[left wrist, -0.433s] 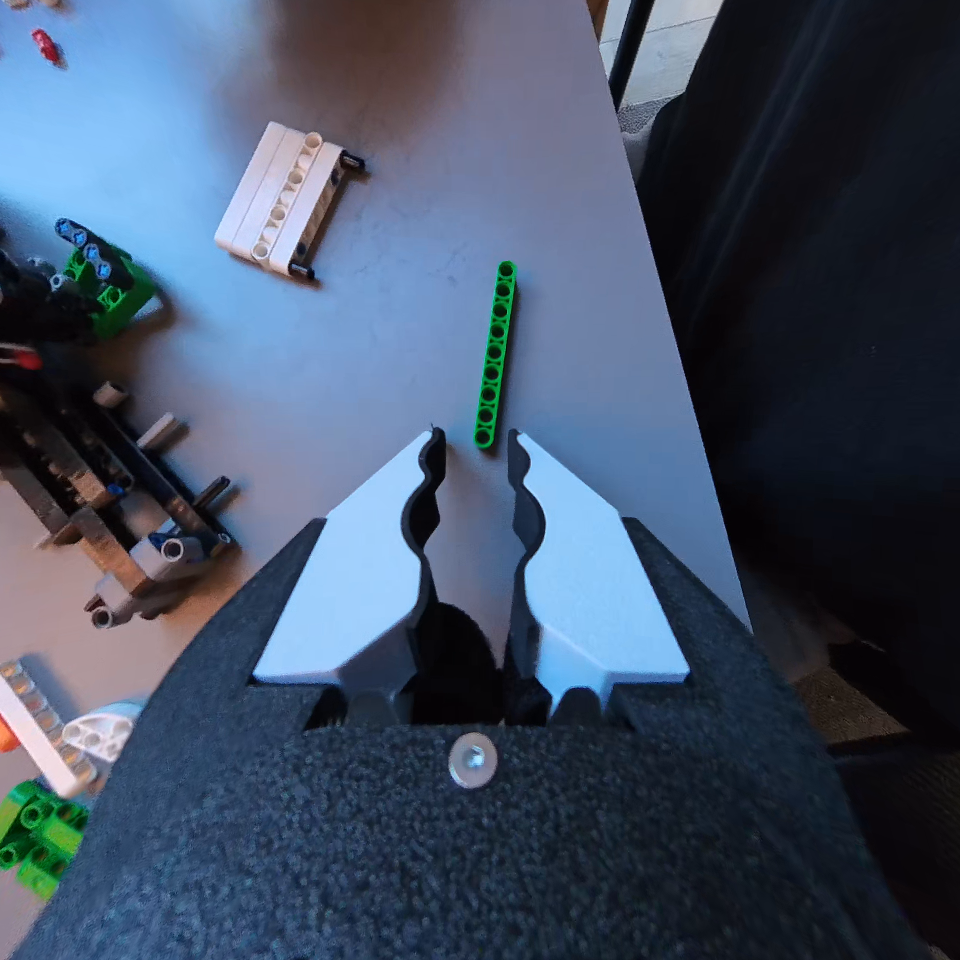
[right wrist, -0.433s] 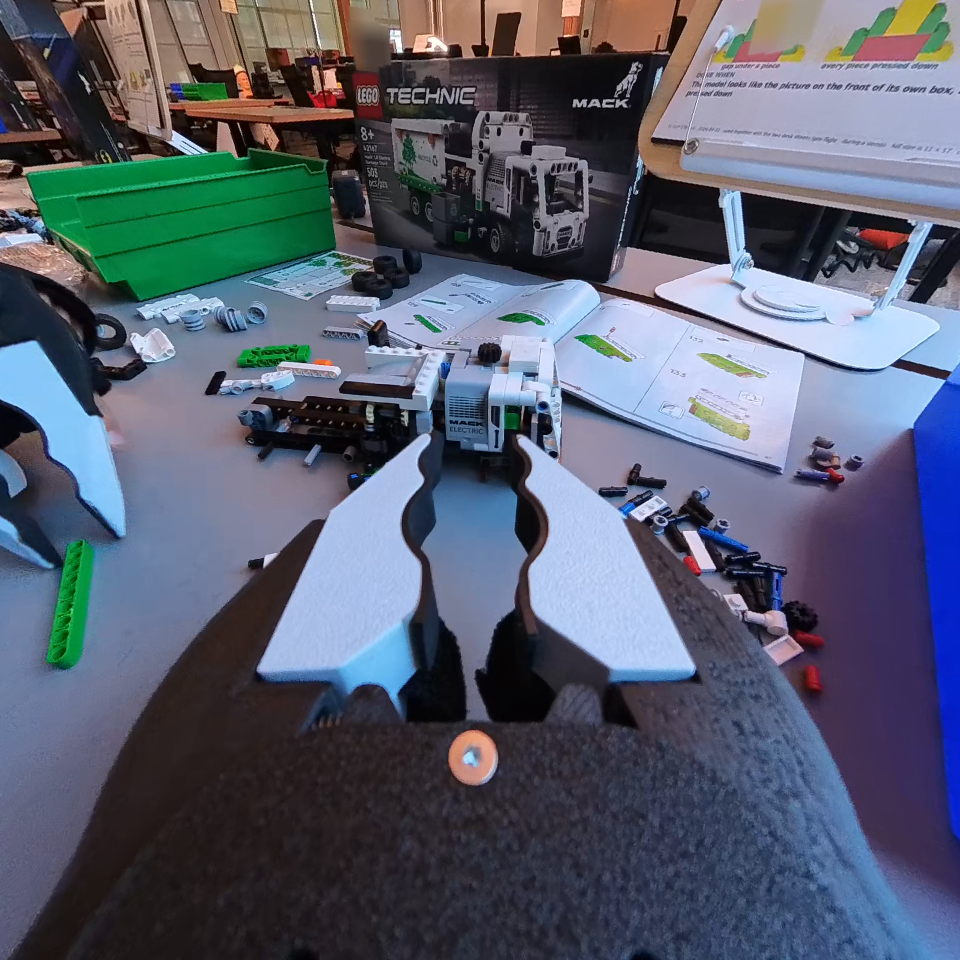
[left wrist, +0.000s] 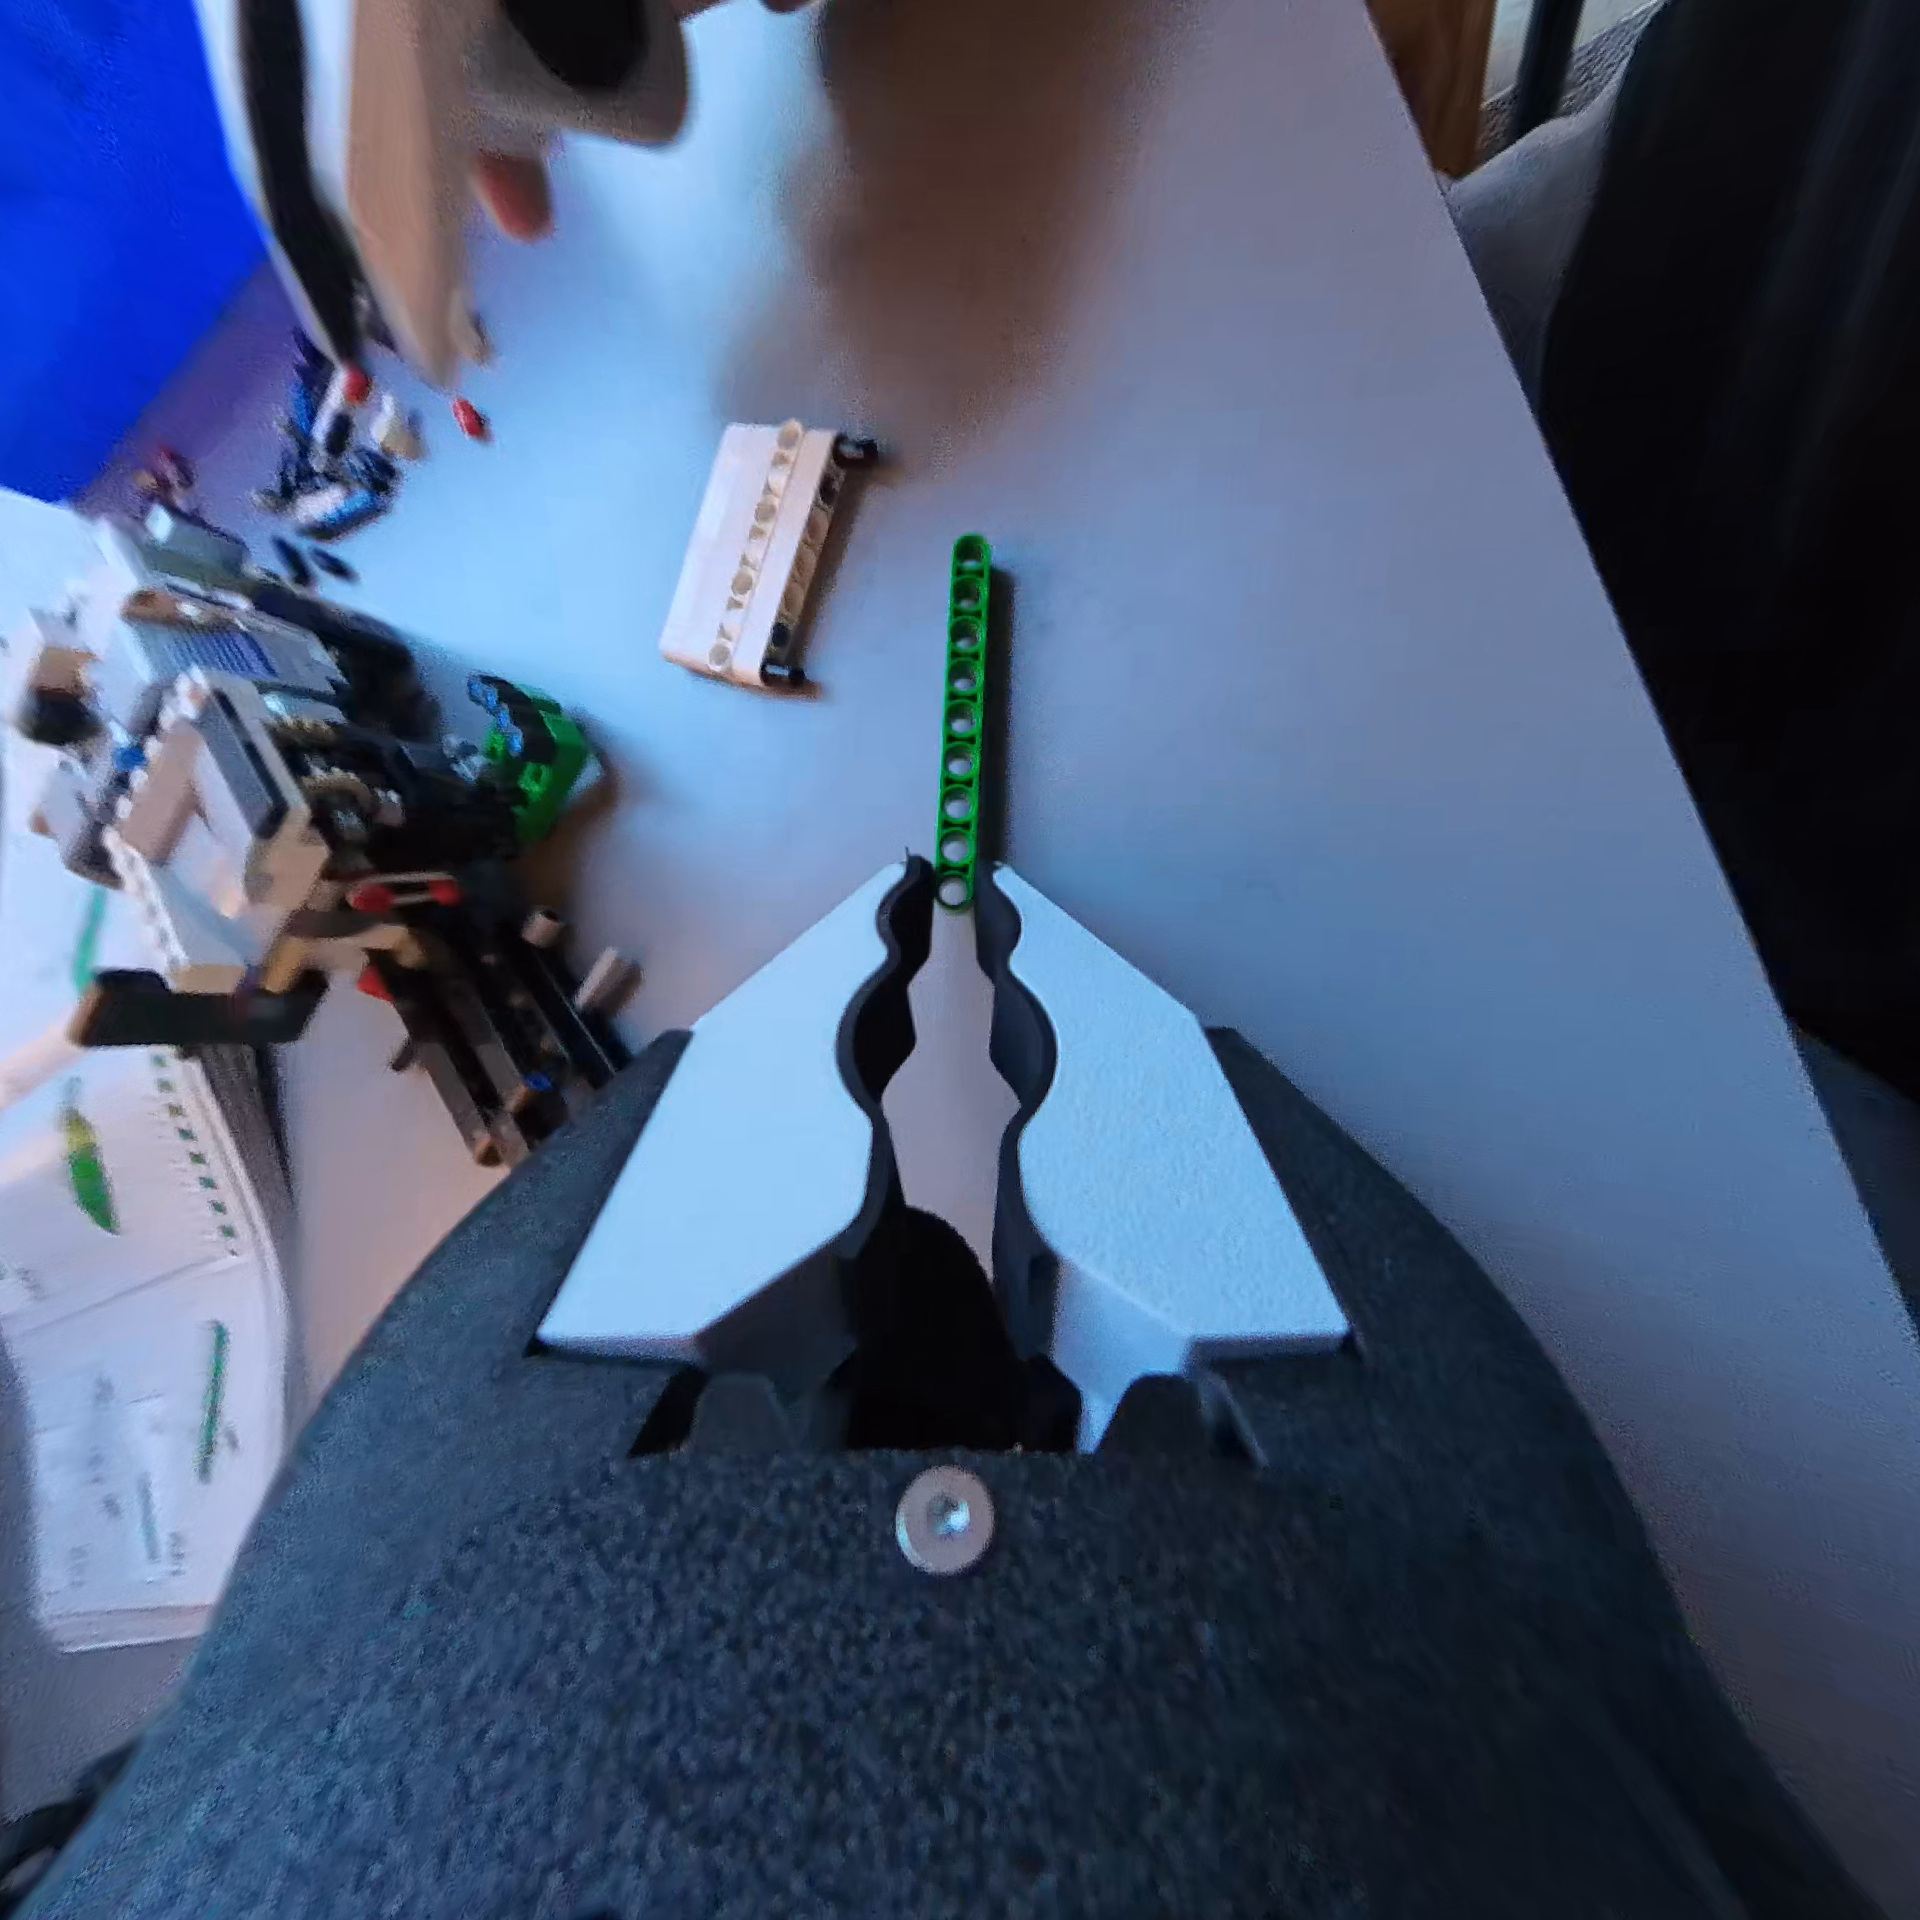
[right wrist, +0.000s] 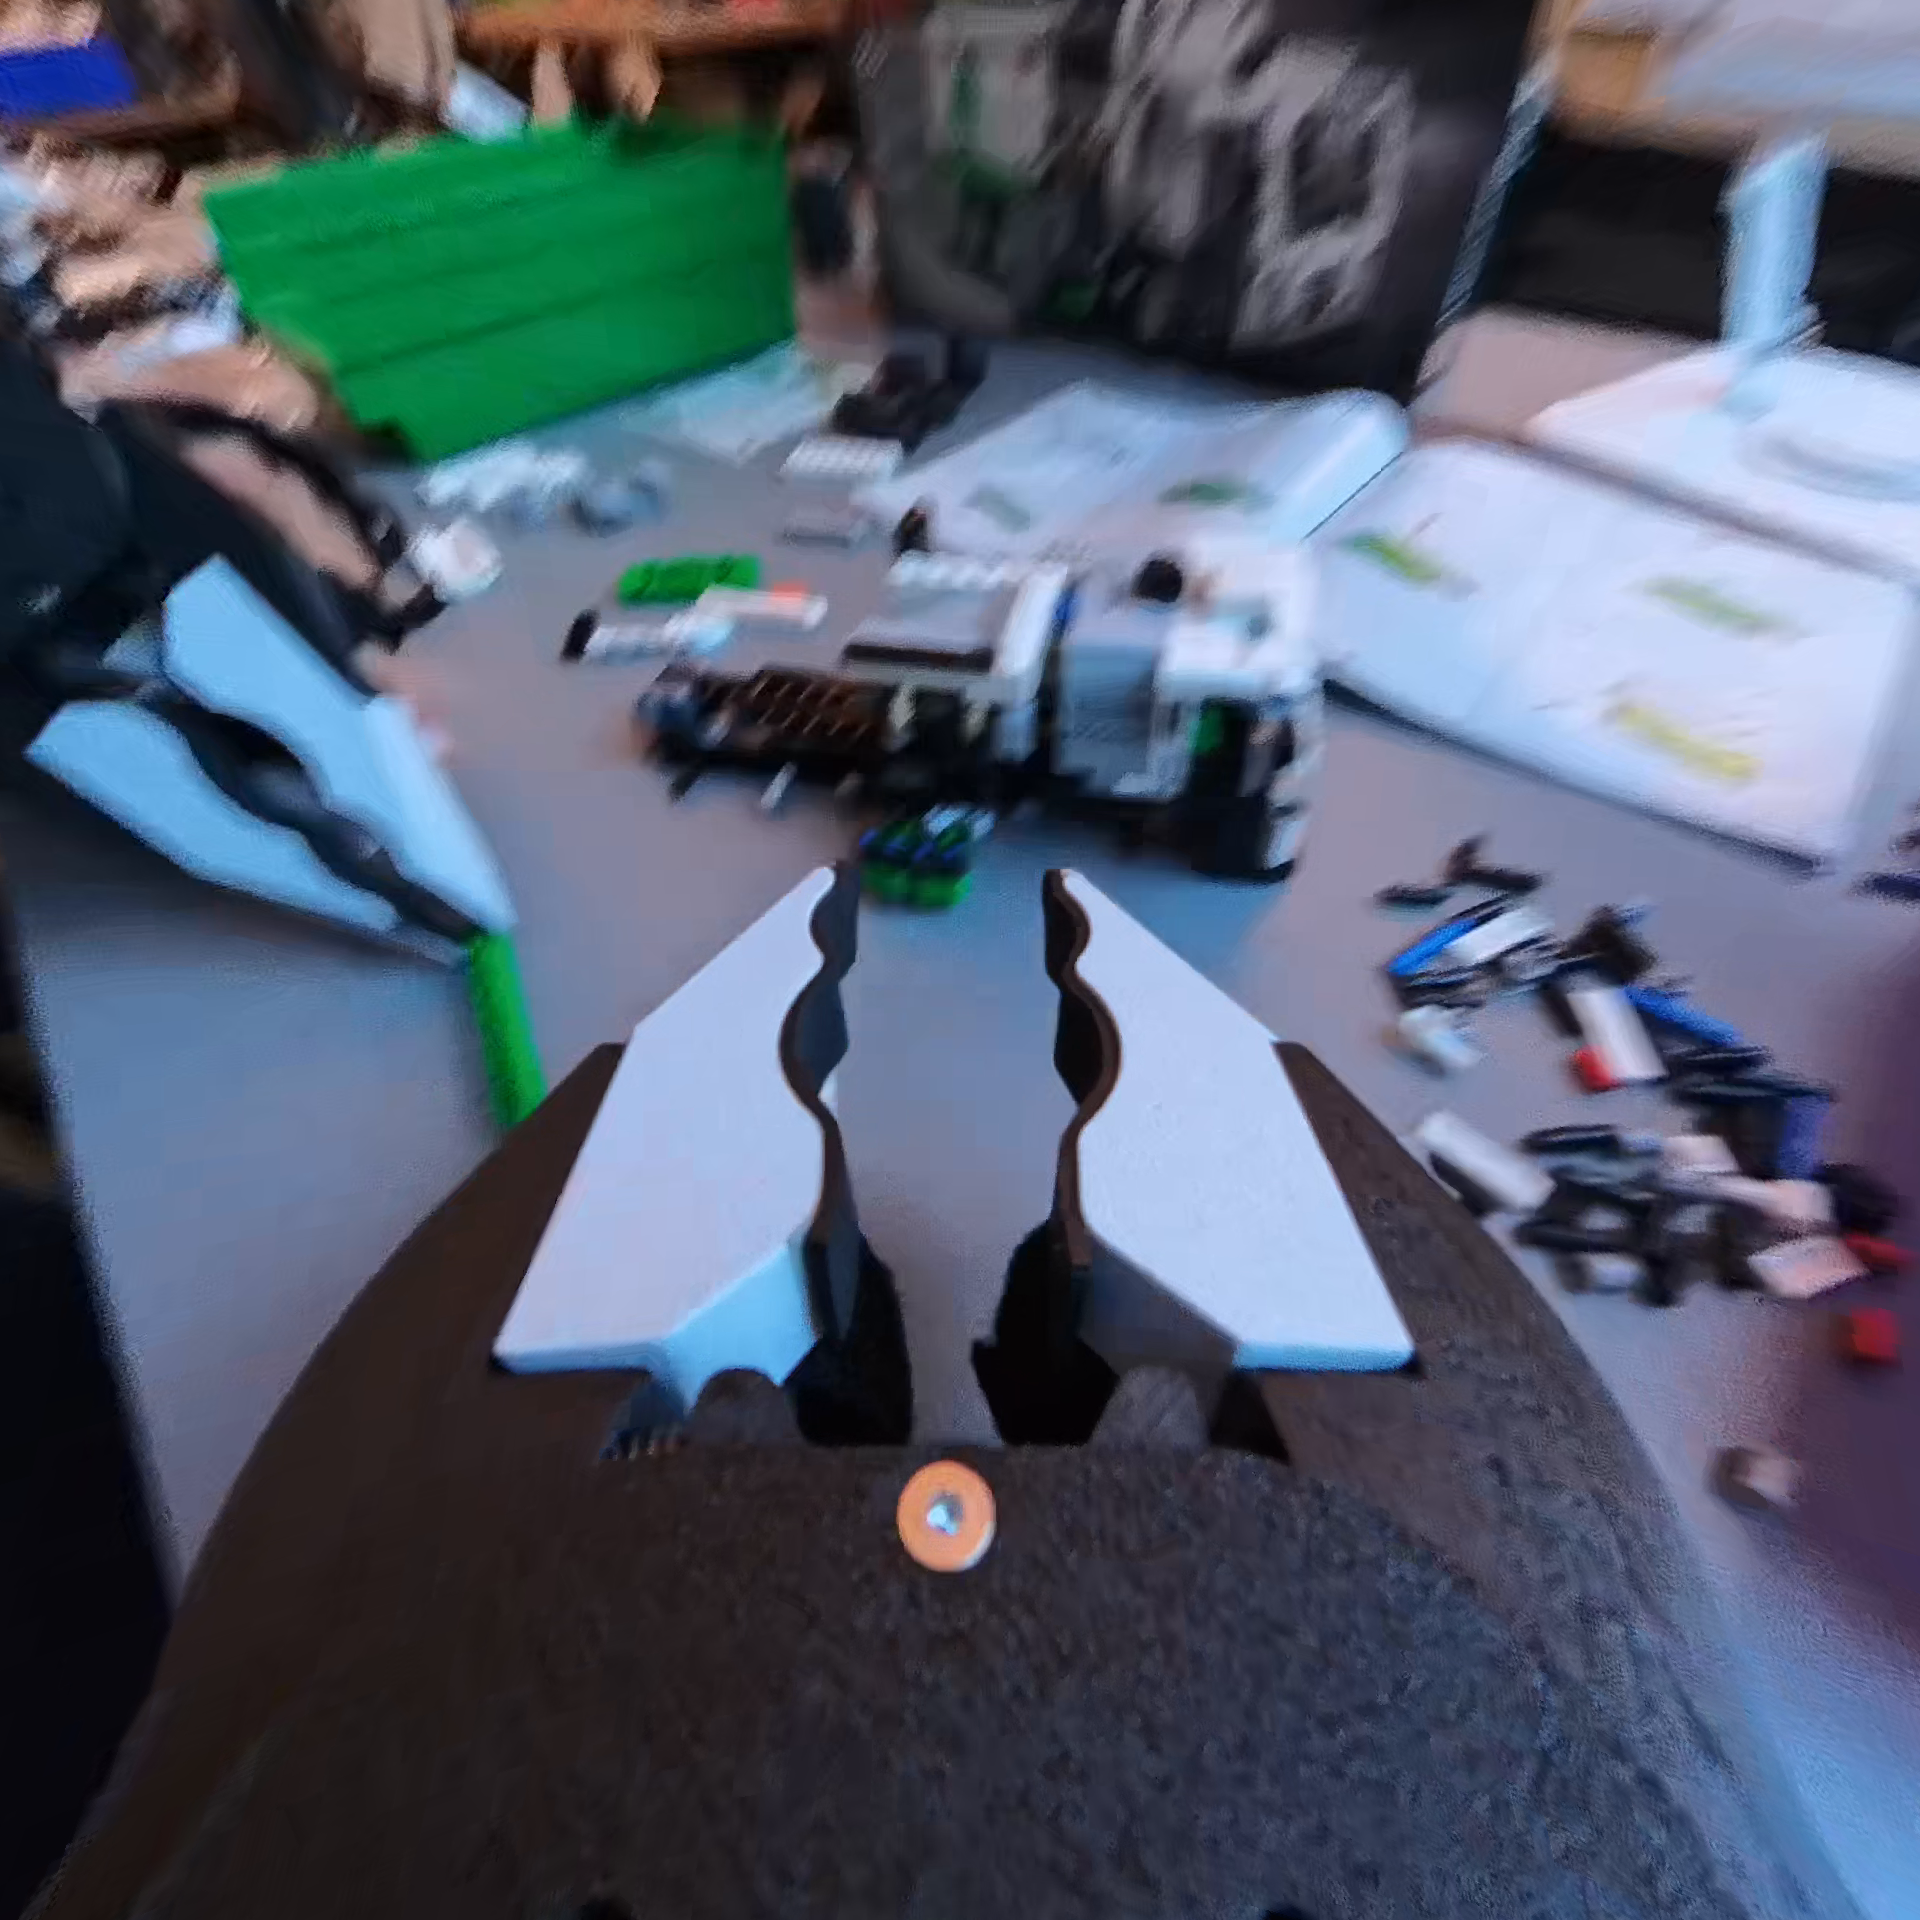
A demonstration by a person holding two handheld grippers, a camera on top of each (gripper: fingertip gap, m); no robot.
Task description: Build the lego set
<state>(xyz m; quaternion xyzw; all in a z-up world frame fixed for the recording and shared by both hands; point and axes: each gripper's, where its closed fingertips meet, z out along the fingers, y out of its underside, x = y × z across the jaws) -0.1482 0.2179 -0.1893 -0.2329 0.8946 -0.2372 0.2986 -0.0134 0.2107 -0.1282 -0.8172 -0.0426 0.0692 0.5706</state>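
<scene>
- Green beam (left wrist: 963, 717): a long, thin, bright green lego beam with a single row of round holes along its length. It lies flat on the grey table (left wrist: 1247, 727), near the table's edge.
- Orientation: in the left wrist view the beam's long axis runs straight away from the left gripper (left wrist: 951, 883), in line with the fingers. Its near end sits between the fingertips; its far end points toward the far side of the table.
- White panel (left wrist: 764, 561): a flat assembly of white beams with black pins, lying just left of the beam's far half, apart from it.
- Truck model (right wrist: 1039, 686): partly built, white and black, standing at mid-table, well apart from the beam.
- Left gripper: jaws narrowly parted, closely framing the beam's near end. Whether the pads press on it cannot be determined.
- Right gripper (right wrist: 951, 894): jaws parted with bare table between them, holding nothing. This view is blurred by motion. A small green and black piece (right wrist: 920, 857) lies just beyond the fingertips.
</scene>
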